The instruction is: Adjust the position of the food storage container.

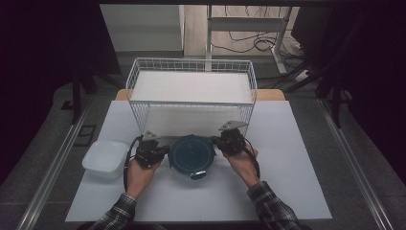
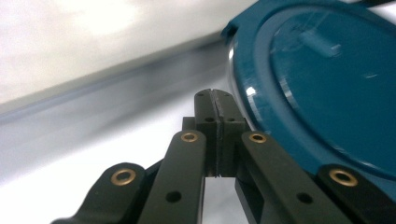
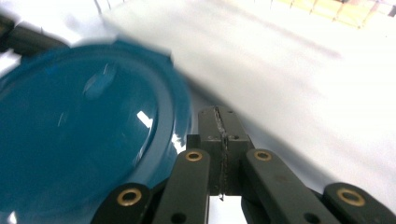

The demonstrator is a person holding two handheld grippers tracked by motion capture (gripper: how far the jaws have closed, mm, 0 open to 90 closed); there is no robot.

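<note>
Both grippers are flanking the round teal lid lying on the tabletop before the wire basket. Left gripper and right gripper fingers pressed together, empty. Next probably calls for opening to grasp the rim.

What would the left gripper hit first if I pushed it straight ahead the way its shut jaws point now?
Probably nothing at once: the left gripper points past the left edge of the teal round lid, along bare white table. Farther on stands the front of the white wire basket, likely the first contact, though depth is unclear.
</note>
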